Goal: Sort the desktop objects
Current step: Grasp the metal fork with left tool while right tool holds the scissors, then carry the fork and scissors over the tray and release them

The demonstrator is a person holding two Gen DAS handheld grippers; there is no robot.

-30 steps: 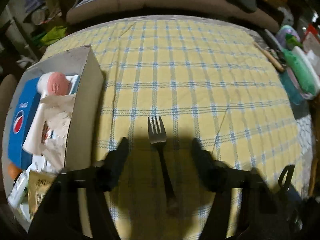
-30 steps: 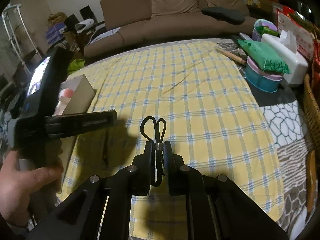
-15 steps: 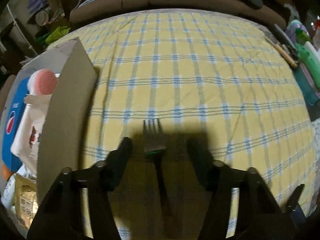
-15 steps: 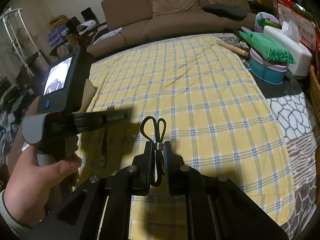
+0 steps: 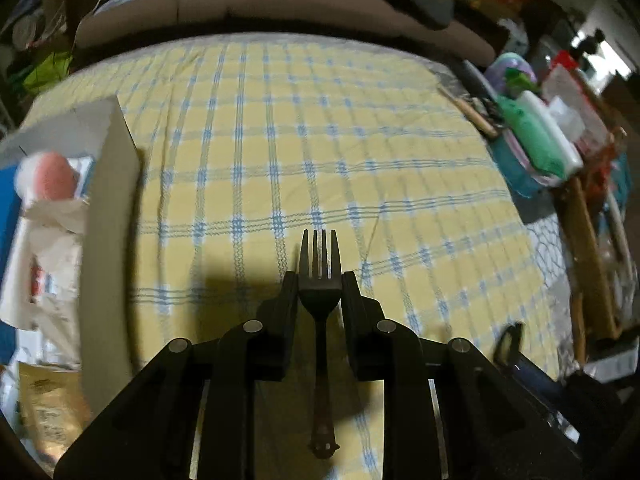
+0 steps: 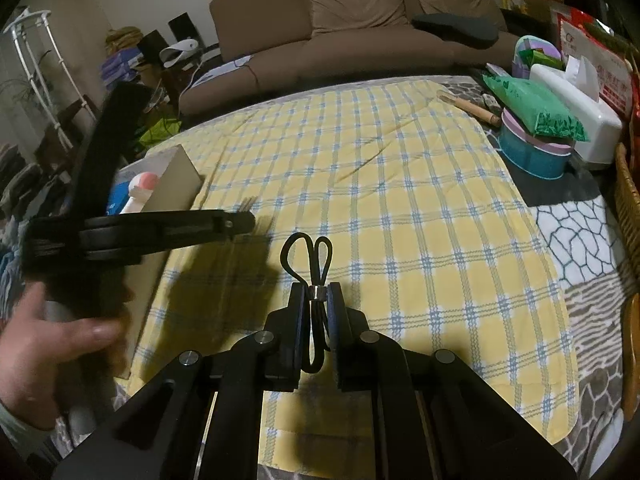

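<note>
Fork (image 5: 320, 280): dark metal, lower centre of the left wrist view, tines pointing up the frame, its neck now pinched between the two black fingers; a second ago it lay flat on the cloth in the gap between them.
Left gripper (image 5: 320, 282): closed onto the fork from a wide spread half a second ago; in the right wrist view it juts in from the left, blurred, tips above the cloth.
Left hand (image 6: 48, 344): lower left of the right wrist view, wrapped round the gripper handle.
Right gripper (image 6: 318, 294): jaws narrow, clamping a black hair tie (image 6: 307, 256) at its metal band, loops poking up past the tips, same as before.
Cardboard box (image 5: 108, 216): left edge of the left wrist view, holding a pink-headed brush (image 5: 50, 174) and crumpled packets.
Tablecloth (image 5: 360, 152): yellow with blue check, under both grippers.
Green packet (image 6: 532, 108): upper right of the right wrist view, lying on a teal tin (image 6: 532, 158).
</note>
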